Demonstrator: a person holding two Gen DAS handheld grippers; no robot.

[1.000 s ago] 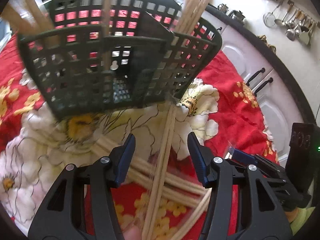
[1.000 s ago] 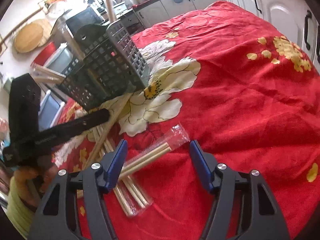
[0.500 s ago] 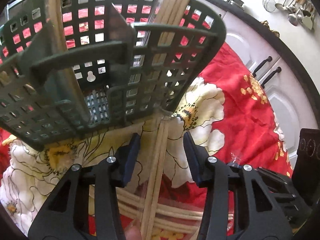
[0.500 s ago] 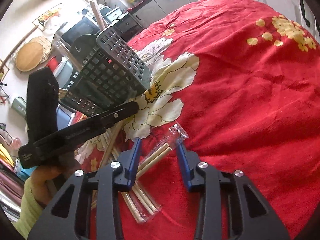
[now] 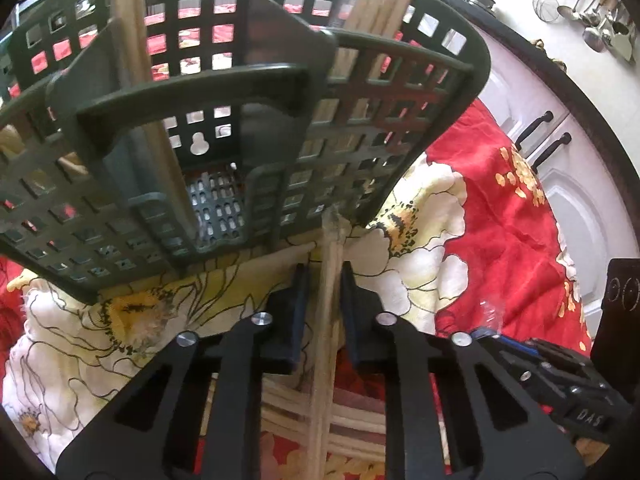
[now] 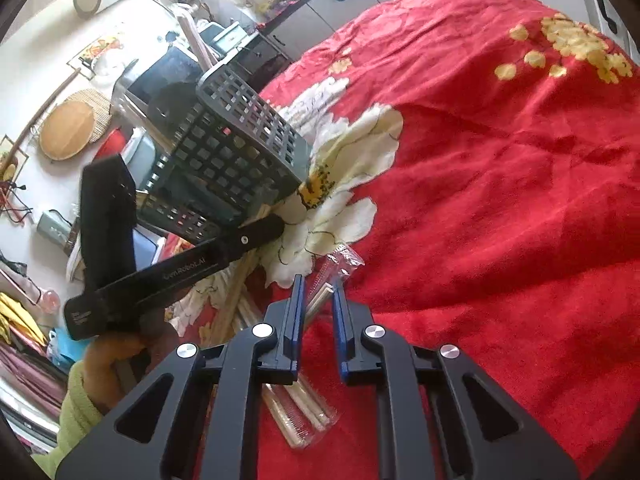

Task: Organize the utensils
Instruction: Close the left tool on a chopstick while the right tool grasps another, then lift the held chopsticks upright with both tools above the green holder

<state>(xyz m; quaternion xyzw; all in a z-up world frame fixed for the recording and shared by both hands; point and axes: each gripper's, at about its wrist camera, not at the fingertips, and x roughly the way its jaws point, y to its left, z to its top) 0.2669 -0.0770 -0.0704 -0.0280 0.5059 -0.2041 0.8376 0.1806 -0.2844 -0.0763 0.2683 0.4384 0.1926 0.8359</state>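
Just ahead of the left hand-held gripper (image 5: pixel 324 280) stood a dark green slatted utensil basket (image 5: pixel 224 128), tipped toward it on the red flowered cloth (image 6: pixel 500 200) covering the surface. The basket was split into compartments: one bundle of wooden chopsticks (image 5: pixel 384 4) leaned in the right one, a single wooden stick (image 5: pixel 136 80) stood in the left, and the middle one showed only its perforated floor. The left hand-held gripper's jaws were closing on a wrapped pair of chopsticks (image 5: pixel 330 300) that ran between them up to the basket's foot; whether the pads pressed it was unclear. The right hand-held gripper (image 6: pixel 318 292) was closing on a clear-sleeved chopstick pack (image 6: pixel 320 300) lying on the cloth, its end between the jaws, with more packs (image 6: pixel 304 416) beneath it.
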